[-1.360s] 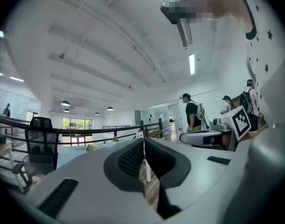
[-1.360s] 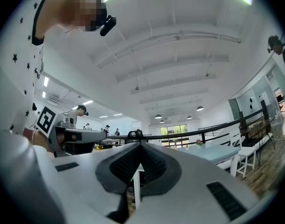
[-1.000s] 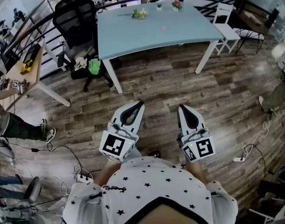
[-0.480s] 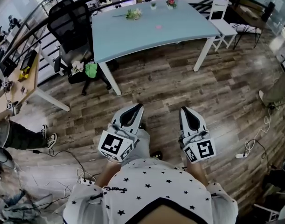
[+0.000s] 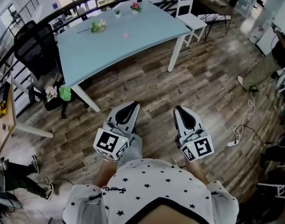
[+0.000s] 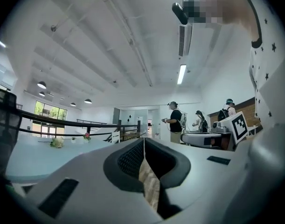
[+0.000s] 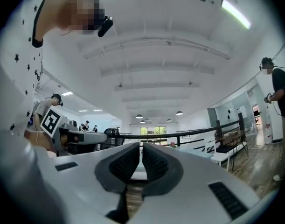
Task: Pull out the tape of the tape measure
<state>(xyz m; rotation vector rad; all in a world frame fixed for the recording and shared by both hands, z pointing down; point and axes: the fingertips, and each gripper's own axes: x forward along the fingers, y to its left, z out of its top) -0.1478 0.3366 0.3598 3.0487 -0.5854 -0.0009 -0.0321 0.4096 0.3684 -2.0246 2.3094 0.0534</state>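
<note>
— Just in front of the person's star-print shirt [image 5: 151, 190], what is the left gripper [image 5: 132, 104] doing?

— It hangs over the wooden floor [image 5: 207, 78], pointing forward. Its jaws are pressed together at the tips and there is nothing in it.

— And the right gripper [image 5: 178, 108]?

— It is beside the left one, near it but not touching. Its jaws are opening, with a thin slit between the pads. Only the room shows through the slit, so it holds nothing either.

— Where is the tape measure?

— I can't tell. Well ahead of both grippers stands a pale blue surface [image 5: 147, 36]. On it, ahead and left of the left gripper, lies a bunch of flowers [image 5: 98, 26]. A little potted flower [image 5: 135, 6] sits by the far edge, and near the flowers is a small pink thing [image 5: 126, 35], too small to name.

— What else is around them?

— A black office chair [image 5: 32, 45] is off to the left of the left gripper. A white chair [image 5: 191, 14] stands far ahead of the right gripper, past the surface's corner. A white cable [image 5: 247, 111] trails on the floor to that gripper's right.
</note>
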